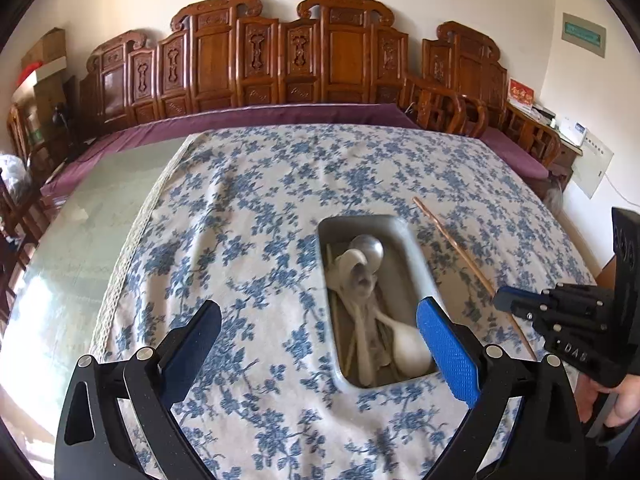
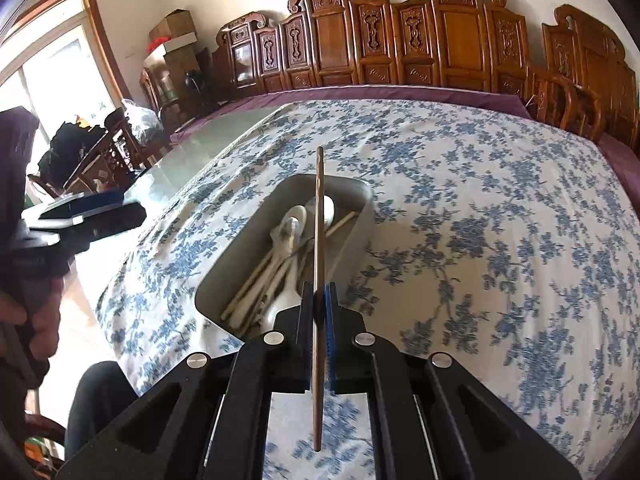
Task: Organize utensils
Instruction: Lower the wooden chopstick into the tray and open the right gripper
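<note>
A grey rectangular tray [image 1: 418, 250] lies on the flowered tablecloth and holds white spoons [image 1: 358, 276], a metal spoon [image 1: 372, 246] and pale chopsticks. My left gripper [image 1: 320, 308] hangs above the tray's near end, open, with nothing between its pads. To its right, my right gripper [image 1: 505, 300] is shut on a brown chopstick [image 1: 456, 248]. In the right wrist view the chopstick [image 2: 319, 200] stands clamped between the blue pads of my right gripper [image 2: 320, 292] and points out over the tray [image 2: 256, 232]. My left gripper [image 2: 116, 206] shows at the left edge.
The blue-flowered cloth [image 1: 260, 208] covers most of the table; bare glass tabletop [image 1: 92, 216] lies to the left. Carved wooden chairs [image 1: 340, 52] and a purple cushion line the far side. A person's hand [image 2: 36, 320] holds the left gripper's handle.
</note>
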Motion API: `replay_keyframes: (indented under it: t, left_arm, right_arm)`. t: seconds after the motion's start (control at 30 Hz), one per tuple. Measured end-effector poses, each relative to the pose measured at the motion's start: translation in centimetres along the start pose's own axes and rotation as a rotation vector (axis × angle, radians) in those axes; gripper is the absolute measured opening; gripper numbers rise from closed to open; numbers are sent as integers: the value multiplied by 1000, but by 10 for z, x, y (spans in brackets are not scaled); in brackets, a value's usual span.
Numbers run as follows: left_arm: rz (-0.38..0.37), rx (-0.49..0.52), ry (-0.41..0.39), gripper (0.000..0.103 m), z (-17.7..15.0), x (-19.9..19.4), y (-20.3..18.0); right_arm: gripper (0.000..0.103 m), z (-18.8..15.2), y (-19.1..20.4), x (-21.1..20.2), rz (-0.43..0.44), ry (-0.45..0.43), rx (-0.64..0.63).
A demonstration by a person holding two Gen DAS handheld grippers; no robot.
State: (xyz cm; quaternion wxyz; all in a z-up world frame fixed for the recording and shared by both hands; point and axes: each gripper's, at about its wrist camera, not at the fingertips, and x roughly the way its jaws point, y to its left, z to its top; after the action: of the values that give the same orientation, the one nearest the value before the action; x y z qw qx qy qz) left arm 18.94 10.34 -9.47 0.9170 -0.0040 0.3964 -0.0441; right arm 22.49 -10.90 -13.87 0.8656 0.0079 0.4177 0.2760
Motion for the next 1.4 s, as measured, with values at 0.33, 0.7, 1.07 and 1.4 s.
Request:
replay_keyframes:
  t: [0.33, 0.7, 1.07, 1.4]
  left_arm:
    - [24, -68, 28, 94, -19, 14, 39]
    - [27, -73, 17, 94, -20, 12, 50]
    - [24, -49, 27, 94, -23, 16, 40]
    - [22, -55, 14, 94, -21, 12, 41]
  right_arm:
    - [7, 14, 22, 48, -3, 54, 64]
    - [7, 19, 15, 92, -47, 89, 158]
    - [7, 14, 8, 103, -102, 73, 274]
    - [7, 10, 23, 102, -97, 90, 173]
